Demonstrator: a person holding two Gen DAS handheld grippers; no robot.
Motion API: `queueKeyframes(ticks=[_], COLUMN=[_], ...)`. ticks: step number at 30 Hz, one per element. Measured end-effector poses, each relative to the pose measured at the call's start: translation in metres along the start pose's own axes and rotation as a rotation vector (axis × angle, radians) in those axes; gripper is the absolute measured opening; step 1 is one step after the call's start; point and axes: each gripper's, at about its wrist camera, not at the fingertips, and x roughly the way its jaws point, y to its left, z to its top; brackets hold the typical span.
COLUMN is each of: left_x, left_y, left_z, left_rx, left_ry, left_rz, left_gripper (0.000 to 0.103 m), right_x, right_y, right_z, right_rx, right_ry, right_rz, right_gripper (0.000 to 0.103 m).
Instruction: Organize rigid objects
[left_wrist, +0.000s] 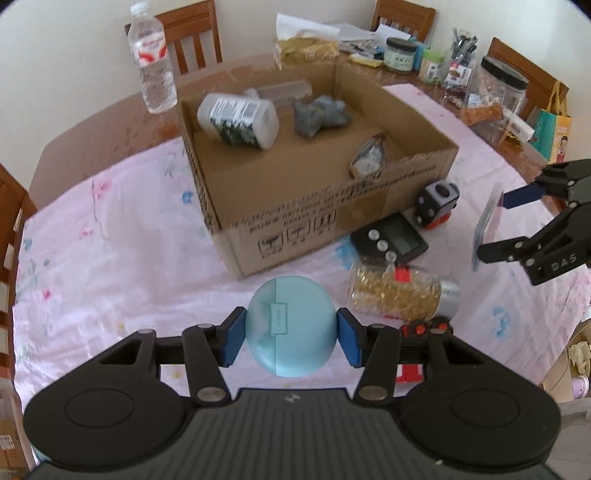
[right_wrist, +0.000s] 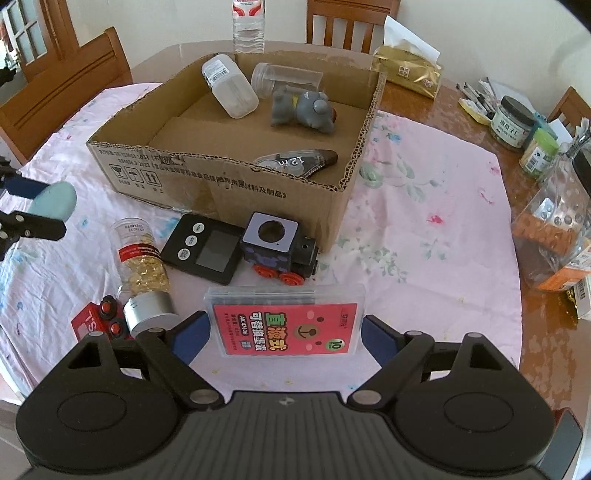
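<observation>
You are in a home dining room: wooden chairs (right_wrist: 352, 22) surround a table (right_wrist: 424, 107) with floral cloth (right_wrist: 424, 221).

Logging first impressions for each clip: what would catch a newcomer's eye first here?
Probably the round pale-blue plastic case clamped in the left tool, close to the camera. Next, the clear flat plastic box with a red label held in the right tool. Behind both sits the open brown cardboard box on the pink cloth, with a white bottle and grey toy inside.
</observation>
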Motion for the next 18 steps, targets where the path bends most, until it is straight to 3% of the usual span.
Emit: queueKeyframes(ticks=[8, 18], left_x=[-0.011, -0.025], left_y=[-0.001, 0.007], left_z=[0.010, 0.057], left_rx=[0.000, 0.040], left_ry=[-0.011, -0.129], left_rz=[-0.022, -0.004], left_gripper=[0.052, 0.052], right_x=[-0.015, -0.053], right_y=[0.001, 0.004], right_z=[0.006, 0.039], right_rx=[-0.014, -0.066], right_ry=[-0.017, -0.119], right_rz=[0.004, 0.032], right_gripper=[0.092, 0.092])
